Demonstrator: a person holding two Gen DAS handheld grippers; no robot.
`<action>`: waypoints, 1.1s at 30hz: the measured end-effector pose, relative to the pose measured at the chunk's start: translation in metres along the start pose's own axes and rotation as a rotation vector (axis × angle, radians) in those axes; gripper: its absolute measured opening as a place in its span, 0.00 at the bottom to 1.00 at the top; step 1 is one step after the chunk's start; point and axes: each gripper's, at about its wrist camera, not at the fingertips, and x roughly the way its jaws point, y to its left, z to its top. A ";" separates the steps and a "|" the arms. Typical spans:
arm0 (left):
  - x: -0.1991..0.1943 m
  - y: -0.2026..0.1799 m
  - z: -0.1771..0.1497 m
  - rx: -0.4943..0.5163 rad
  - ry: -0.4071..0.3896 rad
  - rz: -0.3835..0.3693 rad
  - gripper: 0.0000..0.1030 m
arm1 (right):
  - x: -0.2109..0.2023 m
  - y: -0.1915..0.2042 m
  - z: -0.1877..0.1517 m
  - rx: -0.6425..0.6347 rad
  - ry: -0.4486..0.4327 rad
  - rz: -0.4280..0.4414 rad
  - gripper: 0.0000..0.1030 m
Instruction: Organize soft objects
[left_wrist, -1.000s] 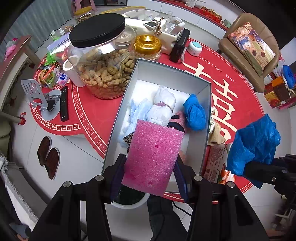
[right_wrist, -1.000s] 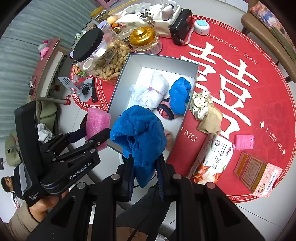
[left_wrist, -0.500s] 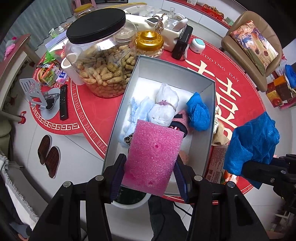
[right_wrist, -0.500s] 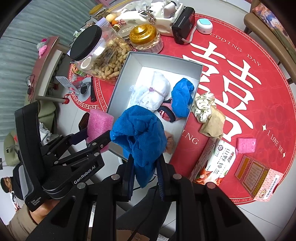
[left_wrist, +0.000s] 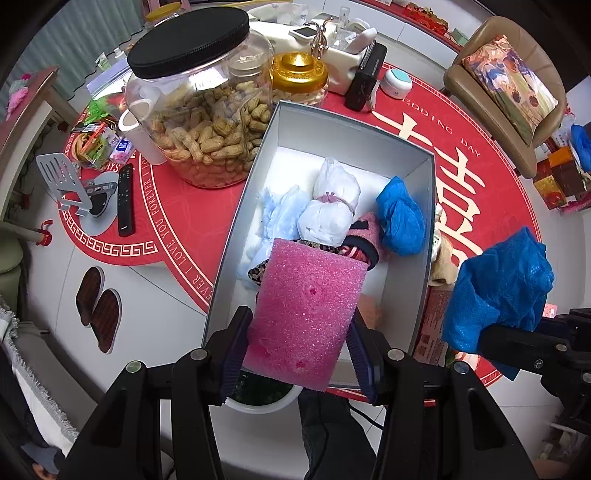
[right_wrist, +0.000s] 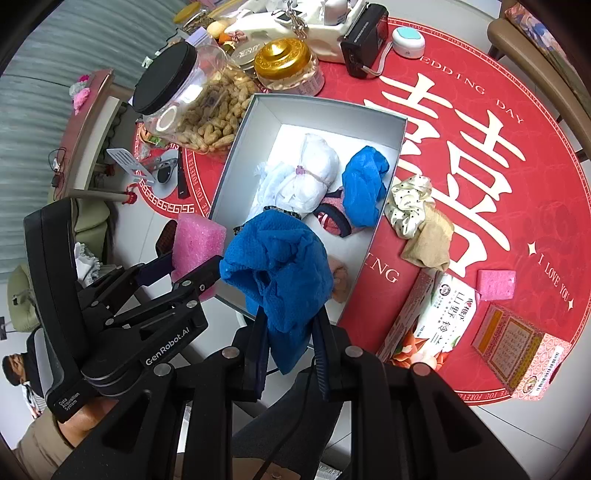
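Note:
My left gripper (left_wrist: 295, 332) is shut on a pink foam sponge (left_wrist: 306, 314), held above the near end of the grey open box (left_wrist: 424, 236). My right gripper (right_wrist: 288, 332) is shut on a crumpled blue cloth (right_wrist: 277, 266), also over the box's near end (right_wrist: 236, 151). Inside the box lie a white tied bundle (left_wrist: 332, 206), a light blue cloth (left_wrist: 280, 214), a blue cloth (left_wrist: 400, 221) and a pink-and-dark fabric piece (left_wrist: 365, 236). On the red mat right of the box lie a dotted scrunchie (right_wrist: 408, 206), a tan cloth (right_wrist: 428, 243) and a small pink sponge (right_wrist: 495, 284).
A big peanut jar (left_wrist: 199, 110) and a gold-lidded jar (left_wrist: 299, 77) stand by the box's far left. Tissue pack (right_wrist: 432, 317) and a pink carton (right_wrist: 517, 354) lie at the right front. A remote (left_wrist: 125, 199), a phone stand (left_wrist: 70, 184) and a chair (left_wrist: 506, 85) surround the table.
Both grippers, still holding their items, have moved slightly forward toward the box; the box and jar appear closer and larger in both views.

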 end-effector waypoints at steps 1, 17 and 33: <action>0.001 0.000 -0.001 0.002 0.004 0.002 0.50 | 0.001 0.001 0.000 -0.003 0.001 -0.002 0.23; 0.018 0.003 0.003 -0.005 0.025 0.024 0.51 | 0.022 0.005 0.014 -0.024 0.029 -0.014 0.23; 0.031 0.000 0.014 -0.008 0.043 0.033 0.51 | 0.037 0.000 0.034 -0.022 0.045 -0.035 0.23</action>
